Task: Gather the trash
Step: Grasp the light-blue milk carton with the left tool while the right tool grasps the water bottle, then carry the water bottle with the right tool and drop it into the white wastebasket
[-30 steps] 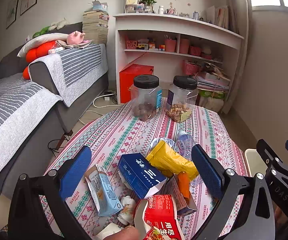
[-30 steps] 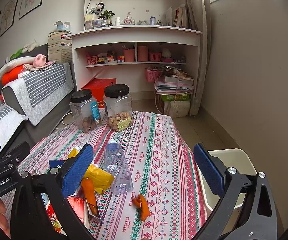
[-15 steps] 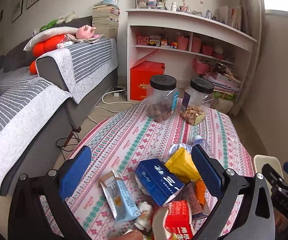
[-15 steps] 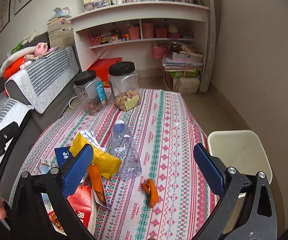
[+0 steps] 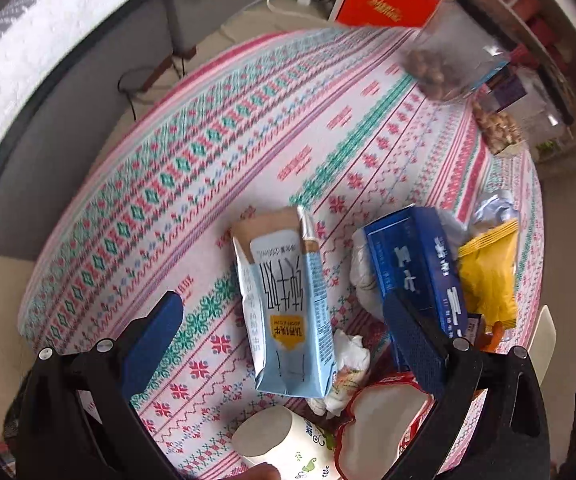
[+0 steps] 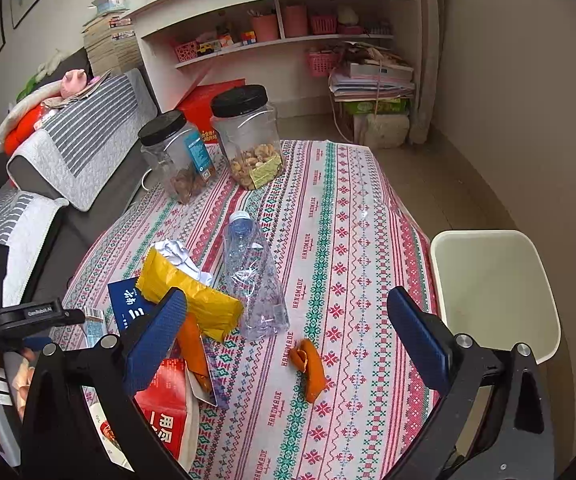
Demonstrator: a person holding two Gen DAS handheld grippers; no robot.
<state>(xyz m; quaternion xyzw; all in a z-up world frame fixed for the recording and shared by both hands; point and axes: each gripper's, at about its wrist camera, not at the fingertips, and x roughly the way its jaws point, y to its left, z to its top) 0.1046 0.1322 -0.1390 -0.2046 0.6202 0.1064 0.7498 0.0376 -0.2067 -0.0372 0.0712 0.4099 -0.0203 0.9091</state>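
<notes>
Trash lies on the patterned tablecloth (image 5: 192, 168). In the left wrist view my open left gripper (image 5: 284, 332) hangs over a light blue milk carton (image 5: 284, 304) lying flat between its fingers. Beside it lie a blue box (image 5: 416, 264), a yellow wrapper (image 5: 488, 276), crumpled tissue (image 5: 350, 354), a paper cup (image 5: 276, 440) and a red packet (image 5: 384, 424). In the right wrist view my open right gripper (image 6: 288, 336) is above an orange peel (image 6: 310, 364) and a crushed clear bottle (image 6: 254, 276). A white bin (image 6: 492, 292) stands right of the table.
Two black-lidded clear jars (image 6: 248, 136) of nuts stand at the table's far end. A grey sofa (image 6: 72, 148) runs along the left. White shelves (image 6: 280, 12) and a red box (image 6: 208, 104) stand behind the table.
My left gripper has tipped down and dropped close over the milk carton. My right gripper has tilted down and moved slightly nearer the table, bringing the white bin into fuller view.
</notes>
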